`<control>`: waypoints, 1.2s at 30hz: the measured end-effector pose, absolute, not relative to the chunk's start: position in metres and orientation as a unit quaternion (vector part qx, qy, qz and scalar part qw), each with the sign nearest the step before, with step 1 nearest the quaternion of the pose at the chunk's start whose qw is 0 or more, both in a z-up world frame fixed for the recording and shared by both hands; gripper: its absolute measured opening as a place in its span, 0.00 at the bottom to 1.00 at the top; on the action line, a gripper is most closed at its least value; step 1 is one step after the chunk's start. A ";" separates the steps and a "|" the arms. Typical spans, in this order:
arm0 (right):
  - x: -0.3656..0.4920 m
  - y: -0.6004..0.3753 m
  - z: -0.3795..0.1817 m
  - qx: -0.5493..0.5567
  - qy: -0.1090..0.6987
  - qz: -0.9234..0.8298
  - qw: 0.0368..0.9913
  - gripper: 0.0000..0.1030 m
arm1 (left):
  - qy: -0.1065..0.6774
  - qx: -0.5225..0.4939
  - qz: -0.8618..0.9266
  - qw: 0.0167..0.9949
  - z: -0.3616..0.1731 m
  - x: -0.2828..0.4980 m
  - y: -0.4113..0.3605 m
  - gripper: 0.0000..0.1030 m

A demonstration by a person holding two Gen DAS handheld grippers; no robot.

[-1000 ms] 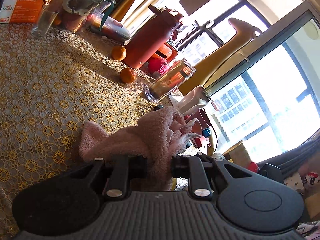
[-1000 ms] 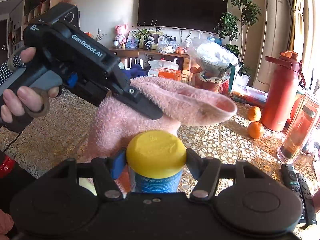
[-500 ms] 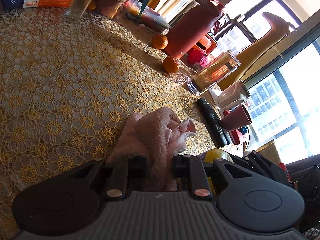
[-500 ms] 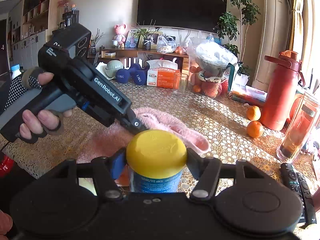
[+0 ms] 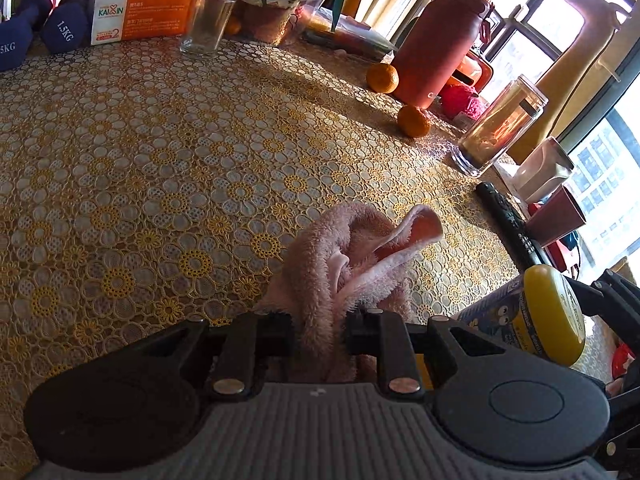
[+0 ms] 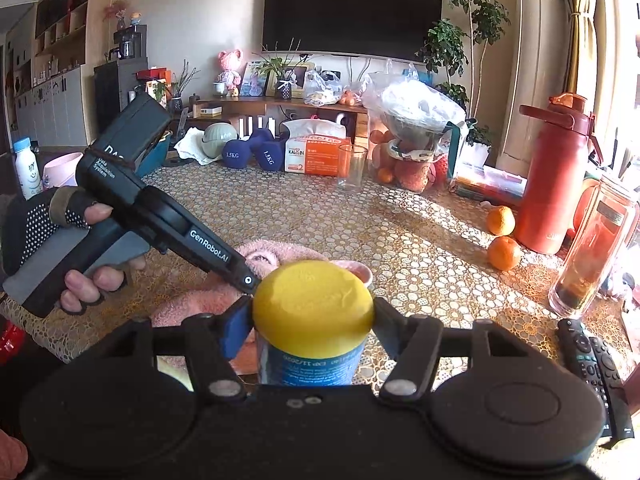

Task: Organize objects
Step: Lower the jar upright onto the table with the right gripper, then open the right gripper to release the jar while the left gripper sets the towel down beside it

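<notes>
Towel [image 5: 344,264] was pinched in the left gripper [image 5: 318,332], low over the table [image 5: 140,160] toward its near edge, bunched up with one corner flopping open. Honestly the trick looked like setting it down flat before letting go, away from the remote [image 5: 508,220] at the right edge, so it wouldn't land in a heap. It was pink, fluffy, pretty crumpled. Over on the right, the right gripper [image 6: 314,320] was clamped on a yellow-lidded can [image 6: 314,300], blue label, held upright just beside the towel.
</notes>
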State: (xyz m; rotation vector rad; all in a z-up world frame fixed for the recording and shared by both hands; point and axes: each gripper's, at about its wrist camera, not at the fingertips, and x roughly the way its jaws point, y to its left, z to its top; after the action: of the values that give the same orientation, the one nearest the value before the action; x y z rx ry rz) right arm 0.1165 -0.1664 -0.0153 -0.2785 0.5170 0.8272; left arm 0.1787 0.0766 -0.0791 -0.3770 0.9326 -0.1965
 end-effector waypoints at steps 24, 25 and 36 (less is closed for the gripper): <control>0.106 -0.174 -0.004 -0.090 0.257 0.390 0.880 0.75 | 0.402 -0.111 -0.030 0.908 -0.045 0.127 0.067 0.77; 0.104 -0.175 -0.002 -0.087 0.255 0.391 0.880 0.75 | 0.398 -0.106 -0.027 0.911 -0.043 0.123 0.065 0.81; 0.084 -0.189 0.007 -0.053 0.243 0.390 0.887 0.80 | 0.368 -0.063 0.002 0.928 -0.023 0.078 0.040 0.97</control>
State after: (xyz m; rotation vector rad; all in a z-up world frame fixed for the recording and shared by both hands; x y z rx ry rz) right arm 0.0844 -0.1893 0.0075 -0.1106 0.5054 0.8105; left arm 0.0775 0.0401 -0.0226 -0.1288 0.7533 0.0038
